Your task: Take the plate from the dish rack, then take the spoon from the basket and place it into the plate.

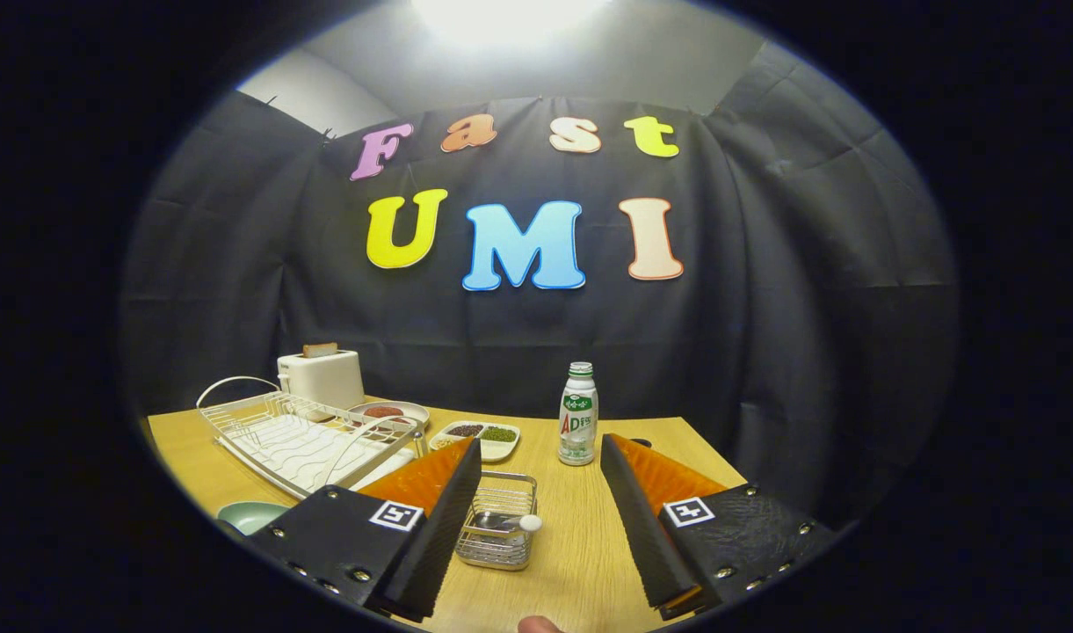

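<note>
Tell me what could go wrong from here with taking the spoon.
The hand-held gripper is open, and the spoon lies low inside the small wire basket, so the fingers may catch the basket's rim. The bottle stands just beyond and could be tipped. The plate sits near the table's edge.

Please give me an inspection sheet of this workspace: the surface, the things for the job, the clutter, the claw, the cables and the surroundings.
Surface: wooden table, bare between the items.
Job's things: white wire dish rack beyond the left finger, no plate standing in it; greenish plate on the table beside that finger; small wire basket between the fingers, near the left one; spoon lying in it.
Clutter: white toaster with bread; round dish; divided tray of beans; bottle standing upright.
Claw: claw open, fingers apart, holding nothing.
Cables: nothing seen.
Surroundings: black cloth wall; bright lamp overhead.
</note>
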Demonstrator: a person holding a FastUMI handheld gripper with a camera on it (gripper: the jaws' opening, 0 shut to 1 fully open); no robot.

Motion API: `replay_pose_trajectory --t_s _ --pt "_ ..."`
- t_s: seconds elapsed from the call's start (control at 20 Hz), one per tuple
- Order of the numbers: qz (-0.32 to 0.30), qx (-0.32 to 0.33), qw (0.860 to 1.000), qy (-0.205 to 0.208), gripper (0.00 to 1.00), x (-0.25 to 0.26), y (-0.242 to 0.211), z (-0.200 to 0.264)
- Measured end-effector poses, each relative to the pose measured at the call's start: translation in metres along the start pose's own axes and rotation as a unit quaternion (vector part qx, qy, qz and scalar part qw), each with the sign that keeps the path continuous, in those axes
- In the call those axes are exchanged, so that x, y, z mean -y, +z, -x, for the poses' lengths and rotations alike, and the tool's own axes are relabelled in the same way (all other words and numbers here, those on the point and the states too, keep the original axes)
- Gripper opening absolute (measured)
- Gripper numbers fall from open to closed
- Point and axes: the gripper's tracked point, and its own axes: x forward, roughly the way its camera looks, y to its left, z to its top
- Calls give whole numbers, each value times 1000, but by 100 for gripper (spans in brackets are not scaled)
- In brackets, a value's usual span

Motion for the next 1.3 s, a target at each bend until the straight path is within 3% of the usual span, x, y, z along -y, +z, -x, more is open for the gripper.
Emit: replay_pose_trajectory --t_s 0.3,0.4,0.5,0.55,0.8,0.85,1.3 --pt "-15 -18 1000 6 82 -2 -32 -33" --pt "-14 -25 1000 13 67 -8 -35 -37" --pt "-12 -33 999 14 44 -9 -43 -43" --pt "-16 -40 999 19 21 -13 -43 -40" --pt "-29 -46 998 23 19 -13 -45 -45" --pt "-31 -57 998 25 12 -16 -46 -44" --pt "-17 -71 997 12 12 -13 -4 -24"
